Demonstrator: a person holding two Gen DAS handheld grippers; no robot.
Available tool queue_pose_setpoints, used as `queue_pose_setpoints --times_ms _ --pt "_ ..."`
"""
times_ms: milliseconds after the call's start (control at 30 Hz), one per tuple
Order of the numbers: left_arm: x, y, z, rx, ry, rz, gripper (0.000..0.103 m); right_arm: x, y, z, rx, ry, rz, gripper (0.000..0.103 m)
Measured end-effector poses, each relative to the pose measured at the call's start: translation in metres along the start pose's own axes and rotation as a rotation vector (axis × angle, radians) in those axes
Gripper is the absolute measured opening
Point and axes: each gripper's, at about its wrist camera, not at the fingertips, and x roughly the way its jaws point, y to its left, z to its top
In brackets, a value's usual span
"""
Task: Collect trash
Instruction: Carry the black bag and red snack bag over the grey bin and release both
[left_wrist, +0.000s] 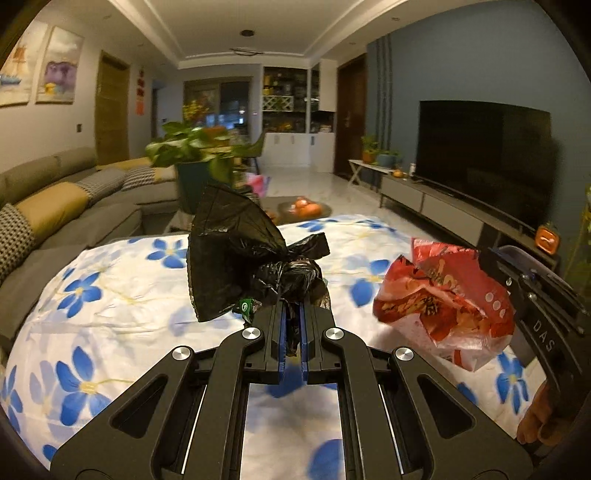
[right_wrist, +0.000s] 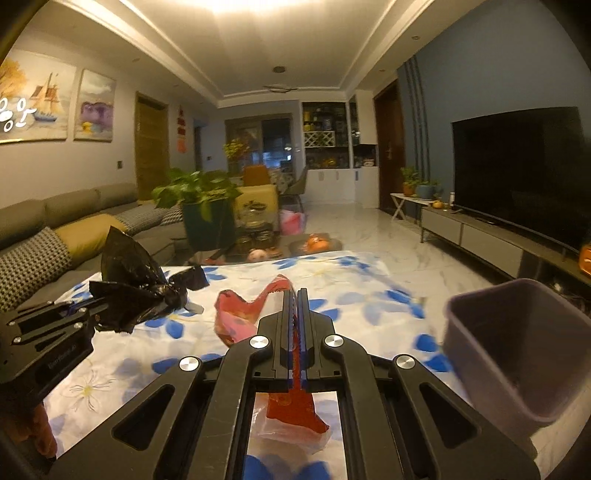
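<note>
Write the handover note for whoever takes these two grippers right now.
Left gripper: shut on the black plastic bag, held above the flowered tablecloth.
Right gripper: shut on the red wrapper, also lifted off the cloth.
Purple bin: open, at the right, near the right gripper.
Done: both pieces of trash picked up.
Left: drop the wrapper into the bin, probably the black bag too.

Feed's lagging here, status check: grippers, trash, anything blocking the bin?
Left gripper shut on black bag. Right gripper shut on red wrapper. Both lifted above floral cloth. Grey bin at right, path looks open.
</note>
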Motion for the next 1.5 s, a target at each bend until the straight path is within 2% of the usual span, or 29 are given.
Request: queue_pose_setpoints --times_ms 400,767,967,1000,1067,1100,1133,1200,1267,1300,1367,1500 --pt "0.011 -0.098 0.011 0.098 -0.021 -0.153 0.005 -0.034 -0.086 0.011 0.073 -0.078 -0.148 0.001" --pt "0.043 -0.188 0.029 0.142 -0.03 -0.353 0.005 -0.046 -0.172 0.015 0.143 -0.129 -0.332 0.001" --pt "0.06 -0.237 0.031 0.151 -0.047 -0.492 0.005 -0.041 -0.209 0.004 0.194 -0.093 -0.379 0.001" --pt "0.063 -0.244 0.029 0.148 -0.036 -0.519 0.006 -0.04 -0.213 0.002 0.201 -0.086 -0.381 0.005" --pt "0.074 -0.257 0.024 0.147 0.0 -0.566 0.006 -0.044 -0.22 -0.005 0.213 -0.082 -0.385 0.025" --pt "0.078 -0.259 0.021 0.15 0.007 -0.578 0.006 -0.045 -0.222 -0.007 0.215 -0.084 -0.392 0.039" --pt "0.082 -0.264 0.016 0.161 0.02 -0.592 0.008 -0.046 -0.222 -0.008 0.217 -0.086 -0.403 0.045" --pt "0.091 -0.269 0.007 0.185 0.055 -0.604 0.018 -0.047 -0.225 -0.009 0.223 -0.085 -0.411 0.046" --pt "0.094 -0.268 0.001 0.189 0.059 -0.592 0.033 -0.05 -0.227 -0.013 0.226 -0.082 -0.426 0.048" --pt "0.095 -0.265 -0.002 0.191 0.057 -0.574 0.038 -0.051 -0.229 -0.013 0.228 -0.081 -0.428 0.052" --pt "0.095 -0.255 -0.002 0.181 0.048 -0.533 0.058 -0.055 -0.229 -0.015 0.233 -0.083 -0.428 0.059" --pt "0.083 -0.231 0.0 0.127 0.027 -0.45 0.074 -0.063 -0.218 -0.016 0.222 -0.086 -0.429 0.077"
